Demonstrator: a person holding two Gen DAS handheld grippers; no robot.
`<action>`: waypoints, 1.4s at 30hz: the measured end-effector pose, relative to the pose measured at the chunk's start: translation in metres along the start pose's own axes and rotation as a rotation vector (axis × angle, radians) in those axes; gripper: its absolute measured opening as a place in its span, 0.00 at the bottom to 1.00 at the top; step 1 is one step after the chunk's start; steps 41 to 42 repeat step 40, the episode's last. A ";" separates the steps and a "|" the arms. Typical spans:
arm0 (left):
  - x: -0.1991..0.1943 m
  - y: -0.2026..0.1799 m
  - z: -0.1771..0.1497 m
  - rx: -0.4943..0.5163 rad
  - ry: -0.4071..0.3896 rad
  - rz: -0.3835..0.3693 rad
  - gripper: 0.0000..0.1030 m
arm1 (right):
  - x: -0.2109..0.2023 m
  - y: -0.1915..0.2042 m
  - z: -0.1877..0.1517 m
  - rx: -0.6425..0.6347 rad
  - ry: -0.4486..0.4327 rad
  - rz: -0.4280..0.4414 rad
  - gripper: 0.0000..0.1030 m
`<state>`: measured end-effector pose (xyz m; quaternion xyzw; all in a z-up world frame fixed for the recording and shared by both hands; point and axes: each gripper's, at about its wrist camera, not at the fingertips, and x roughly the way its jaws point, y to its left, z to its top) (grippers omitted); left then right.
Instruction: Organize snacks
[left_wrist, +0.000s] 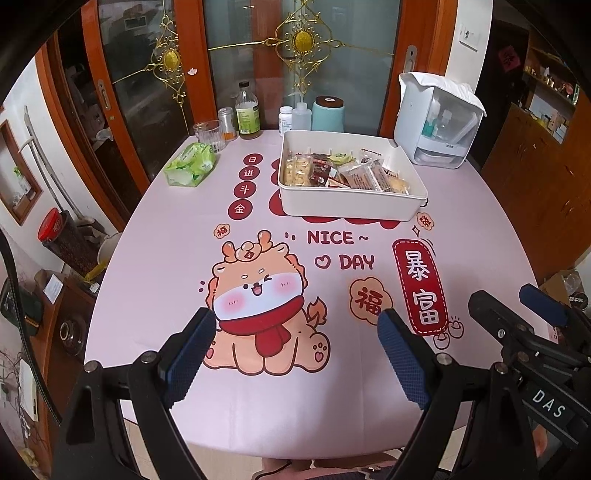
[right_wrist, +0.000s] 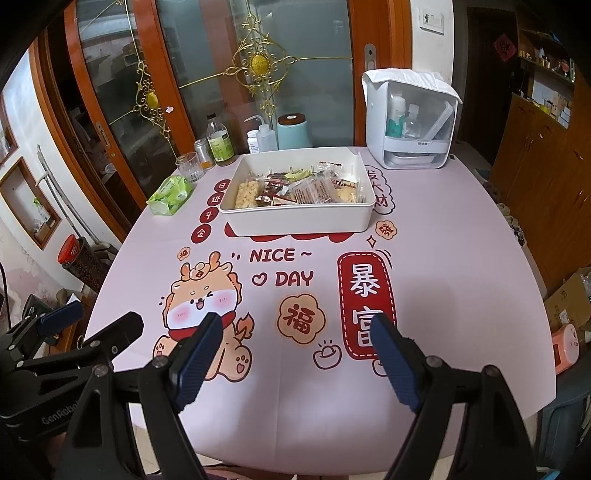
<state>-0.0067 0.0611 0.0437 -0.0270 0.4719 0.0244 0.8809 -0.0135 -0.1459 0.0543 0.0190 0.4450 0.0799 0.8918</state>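
The desk cloth (left_wrist: 155, 258) reads "NICE ~ DAY", "暴富", "福" and "日进斗金". The right gripper (left_wrist: 517, 306) bears "DAS"; the left gripper (right_wrist: 92, 317) body shows "GenRobo", cut off.

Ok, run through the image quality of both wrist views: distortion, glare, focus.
Left wrist view: strong fisheye bend, black corners, door frames curve; the table is evenly lit, with soft shadow under the white bin; the open left gripper looks sharp. Right wrist view: same barrel distortion; mild reflections on the glass door; snacks too small to read; the open right gripper casts little shadow.
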 end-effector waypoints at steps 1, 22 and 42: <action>0.000 0.000 0.000 0.000 0.000 0.000 0.86 | 0.000 0.000 0.001 0.001 0.000 0.000 0.80; 0.005 -0.001 0.001 -0.003 0.004 -0.003 0.86 | 0.003 0.000 0.002 0.002 0.003 0.000 0.80; 0.014 -0.001 -0.002 -0.002 0.018 -0.003 0.86 | 0.008 -0.001 0.003 0.003 0.009 -0.001 0.80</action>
